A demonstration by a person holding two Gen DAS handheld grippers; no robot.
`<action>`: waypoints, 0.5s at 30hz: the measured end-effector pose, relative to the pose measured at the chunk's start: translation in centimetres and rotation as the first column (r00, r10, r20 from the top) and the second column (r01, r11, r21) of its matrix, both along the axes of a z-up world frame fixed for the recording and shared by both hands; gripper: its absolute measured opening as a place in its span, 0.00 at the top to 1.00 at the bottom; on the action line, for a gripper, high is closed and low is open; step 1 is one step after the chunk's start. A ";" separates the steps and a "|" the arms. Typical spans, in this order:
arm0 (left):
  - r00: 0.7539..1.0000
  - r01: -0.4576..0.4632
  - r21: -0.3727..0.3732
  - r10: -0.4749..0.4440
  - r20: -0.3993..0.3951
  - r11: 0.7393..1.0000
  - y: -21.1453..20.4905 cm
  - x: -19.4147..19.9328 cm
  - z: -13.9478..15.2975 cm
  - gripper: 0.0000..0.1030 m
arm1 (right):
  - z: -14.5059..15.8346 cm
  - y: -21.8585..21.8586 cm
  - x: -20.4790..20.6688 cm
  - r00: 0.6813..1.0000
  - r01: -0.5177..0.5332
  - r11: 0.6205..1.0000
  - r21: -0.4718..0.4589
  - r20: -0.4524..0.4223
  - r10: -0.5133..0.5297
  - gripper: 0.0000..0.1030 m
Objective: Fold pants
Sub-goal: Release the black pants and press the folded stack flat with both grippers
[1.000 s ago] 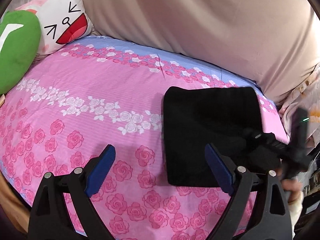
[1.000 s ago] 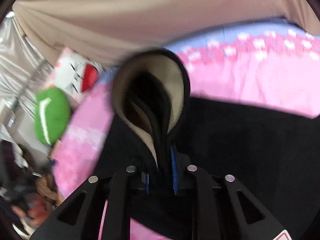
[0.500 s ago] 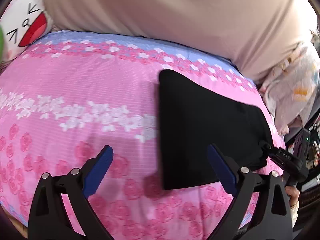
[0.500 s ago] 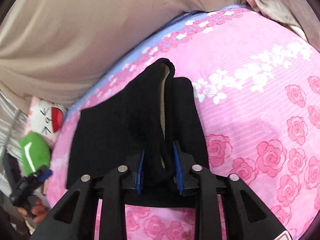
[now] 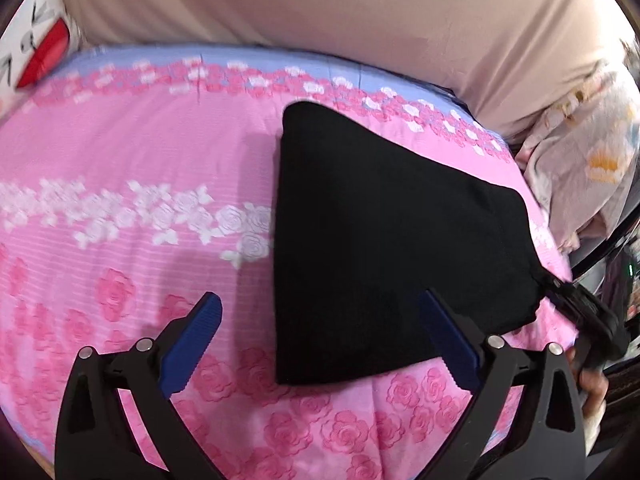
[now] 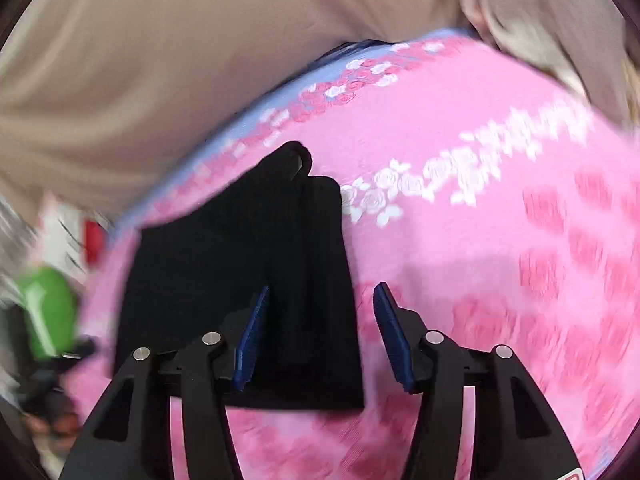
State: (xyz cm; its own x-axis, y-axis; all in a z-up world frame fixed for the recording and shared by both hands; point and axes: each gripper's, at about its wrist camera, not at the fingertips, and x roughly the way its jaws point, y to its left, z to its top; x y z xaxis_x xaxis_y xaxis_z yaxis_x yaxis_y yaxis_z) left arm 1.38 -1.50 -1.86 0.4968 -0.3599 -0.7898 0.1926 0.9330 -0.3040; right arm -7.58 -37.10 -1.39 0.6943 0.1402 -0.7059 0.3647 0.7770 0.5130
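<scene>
Bed: a pink rose-print bedspread point(image 5: 132, 184) carries everything; a blue band runs along its far edge, where a beige drape point(image 5: 320, 8) hangs down.

Pants: the black pants point(image 5: 384, 248) lie as a compact folded bundle on the right half of the bed, reaching from near the far blue band down towards the near edge. They look flat and squared off, so I'd judge the folding nearly or wholly finished. From the right wrist view one far corner of the bundle stands slightly proud, showing a pale lining.

Pillow: a cartoon-face pillow point(image 5: 28, 56) sits at the far left corner, well apart from the pants.

Left gripper: the left gripper point(image 5: 320, 344) hangs above the near edge, jaws spread wide and empty; the bundle's near left corner shows between them, untouched. It seems kept clear rather than working.

Right gripper: the right gripper point(image 6: 320, 332) has just been opening its jaws. The near edge of the pants lies between the blue pads, which stand off the cloth on both sides, so the fabric is let go, presumably to leave the fold lying as set.
</scene>
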 end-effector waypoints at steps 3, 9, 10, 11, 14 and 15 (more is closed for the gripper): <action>0.995 -0.031 -0.098 0.022 -0.093 0.995 0.7 2.1 -2.2 0.06 | 0.3 0.0 -0.7 1.000 0.011 1.000 0.000 0.012 -0.011 0.23; 0.993 0.011 -0.196 -0.034 -0.113 0.981 -0.4 3.7 -4.3 0.19 | -2.5 1.2 1.7 0.999 -0.036 0.998 0.059 -0.031 0.038 0.42; 0.993 0.014 -0.196 -0.036 -0.108 0.980 -0.5 3.6 -4.2 0.35 | -2.5 1.8 2.1 0.998 -0.057 0.998 0.038 -0.035 0.058 0.50; 0.993 0.018 -0.182 -0.038 -0.109 0.983 -0.7 3.6 -4.1 0.47 | -2.1 2.5 2.5 0.998 -0.058 0.998 0.019 -0.039 0.059 0.54; 0.997 0.045 -0.185 -0.056 -0.054 0.982 0.0 2.5 -1.8 0.76 | 0.6 4.2 2.8 0.995 -0.096 0.995 -0.011 0.005 0.096 0.64; 0.997 0.053 -0.191 -0.062 -0.038 0.980 0.5 2.0 -0.8 0.78 | 1.4 4.7 2.7 0.993 -0.113 0.994 -0.002 0.029 0.113 0.65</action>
State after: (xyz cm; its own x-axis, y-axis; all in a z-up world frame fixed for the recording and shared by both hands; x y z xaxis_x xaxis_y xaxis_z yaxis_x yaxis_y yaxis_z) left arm 3.42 -0.96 -2.64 0.4374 -0.5322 -0.7249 0.2266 0.8453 -0.4839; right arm -4.87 -32.35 0.04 0.6938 0.2189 -0.6861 0.2595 0.8127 0.5217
